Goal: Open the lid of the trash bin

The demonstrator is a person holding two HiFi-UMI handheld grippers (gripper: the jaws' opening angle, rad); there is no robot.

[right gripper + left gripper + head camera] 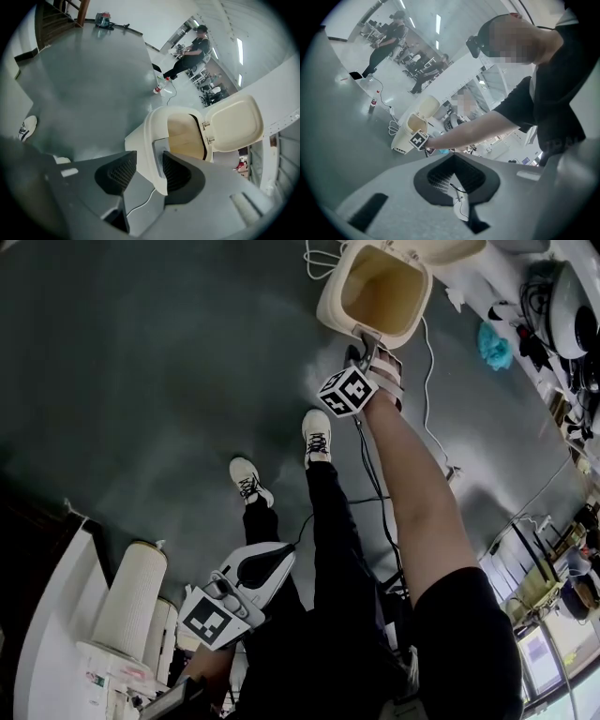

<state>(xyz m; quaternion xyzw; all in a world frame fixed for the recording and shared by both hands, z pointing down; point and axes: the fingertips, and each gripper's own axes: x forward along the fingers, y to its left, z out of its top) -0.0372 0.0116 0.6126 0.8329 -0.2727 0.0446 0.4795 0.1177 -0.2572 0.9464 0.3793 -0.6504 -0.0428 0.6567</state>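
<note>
The cream trash bin [330, 307] stands on the grey floor with its lid [234, 124] swung up and back and its inside showing. My right gripper [149, 158] points down at the bin's front rim [157, 161]. The rim stands between its wide jaws. The left pad [117, 173] is clear of the outer wall. The head view shows that gripper [367, 339] at the bin's near edge. My left gripper [279, 561] hangs low beside my legs, far from the bin [401, 140]. Its fingertips meet with nothing between them [453, 161].
My two shoes [317, 437] are planted on the floor just short of the bin. A white cable [431, 381] trails past the bin's right side. A white machine with a pleated cylinder [131, 601] stands at lower left. Cluttered benches [562, 315] line the right.
</note>
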